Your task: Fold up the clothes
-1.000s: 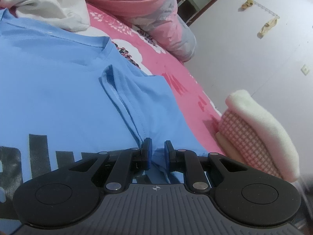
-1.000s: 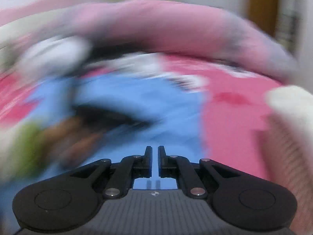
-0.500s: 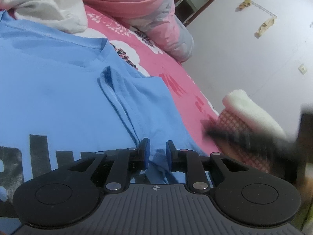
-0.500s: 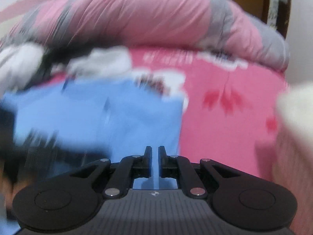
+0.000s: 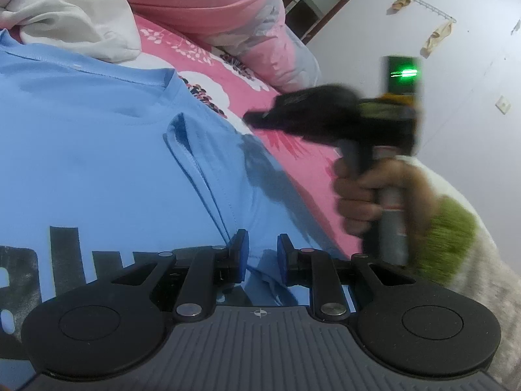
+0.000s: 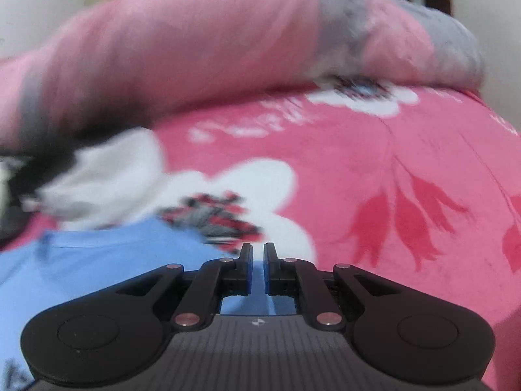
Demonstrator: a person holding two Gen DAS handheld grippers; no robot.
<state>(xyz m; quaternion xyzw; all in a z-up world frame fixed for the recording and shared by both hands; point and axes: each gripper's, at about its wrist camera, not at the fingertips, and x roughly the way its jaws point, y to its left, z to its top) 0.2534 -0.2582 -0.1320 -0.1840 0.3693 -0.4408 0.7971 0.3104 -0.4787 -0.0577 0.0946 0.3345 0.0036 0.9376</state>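
- Left claw (image 5: 262, 257) sat low over the blue T-shirt (image 5: 97, 163), jaws partly apart, with a raised bit of shirt cloth in the gap — pads didn't look pressed on it, so released as far as I could see.
- The folded-in sleeve (image 5: 208, 176) ran from the collar area down to that claw, its hem seam ending right at the left pad.
- Right claw (image 6: 258, 268) was clenched with only a thin slit between the pads, nothing gripped; blue cloth showed below and behind the slit.
- In the left wrist view the right claw (image 5: 260, 119) showed blurred, hovering above the shirt's right edge, with a hand (image 5: 358, 195) wrapped round its handle and a green-and-white fuzzy sleeve (image 5: 456, 228) behind.
- The T-shirt lay spread flat on the bed, on a pink floral bedsheet (image 6: 390, 163); dark printed lettering (image 5: 65, 254) ran across the chest, partly hidden by the left claw.
- A crumpled white garment (image 5: 71, 22) rested at the shirt's collar end, touching its upper edge.
- A rolled pink-and-grey quilt (image 6: 195, 49) lay along the far side of the bed — beyond it, a pale wall (image 5: 456, 130).
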